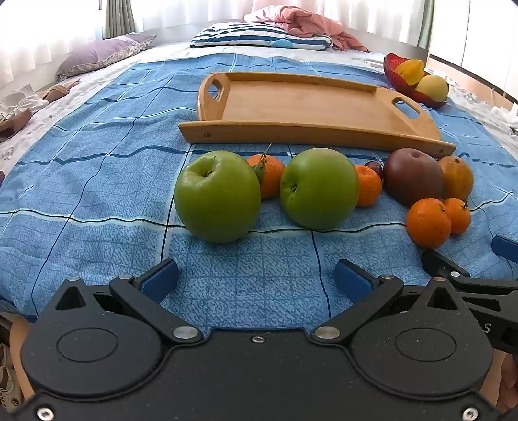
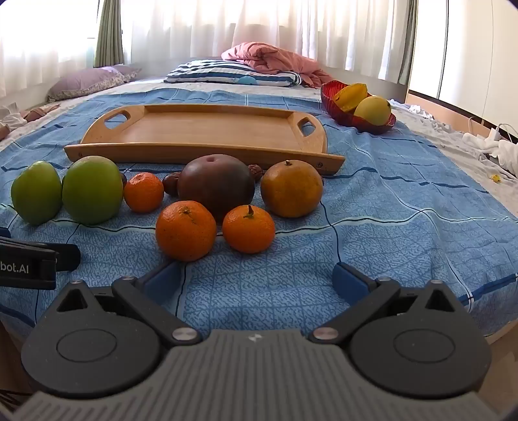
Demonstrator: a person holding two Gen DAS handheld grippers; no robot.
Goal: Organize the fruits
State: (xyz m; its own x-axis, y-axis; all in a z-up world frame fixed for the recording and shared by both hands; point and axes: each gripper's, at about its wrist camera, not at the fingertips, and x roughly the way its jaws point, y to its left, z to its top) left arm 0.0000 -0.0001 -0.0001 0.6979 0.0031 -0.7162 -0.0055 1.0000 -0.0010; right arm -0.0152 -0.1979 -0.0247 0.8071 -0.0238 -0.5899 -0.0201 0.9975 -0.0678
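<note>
Fruit waits before the empty wooden tray (image 2: 200,129) on the bed.
Left tool (image 1: 255,275) and right tool (image 2: 255,278) gape wide, holding nothing; a nudged green apple (image 1: 217,196) could roll across the soft blue bedspread (image 2: 404,200).

White lettering "bot.AI", cut off at the frame edge, is showing on the left gripper (image 2: 35,264); nothing else is reading clearly.

Smooth wooden tray (image 2: 200,129), woven cloth bedspread (image 2: 404,207), glossy apples (image 1: 217,196)

Strong daylight is admitted through the curtains (image 2: 259,29), which are overexposed. Straight lines are bowed by fisheye distortion; frame corners are vignetted.
</note>
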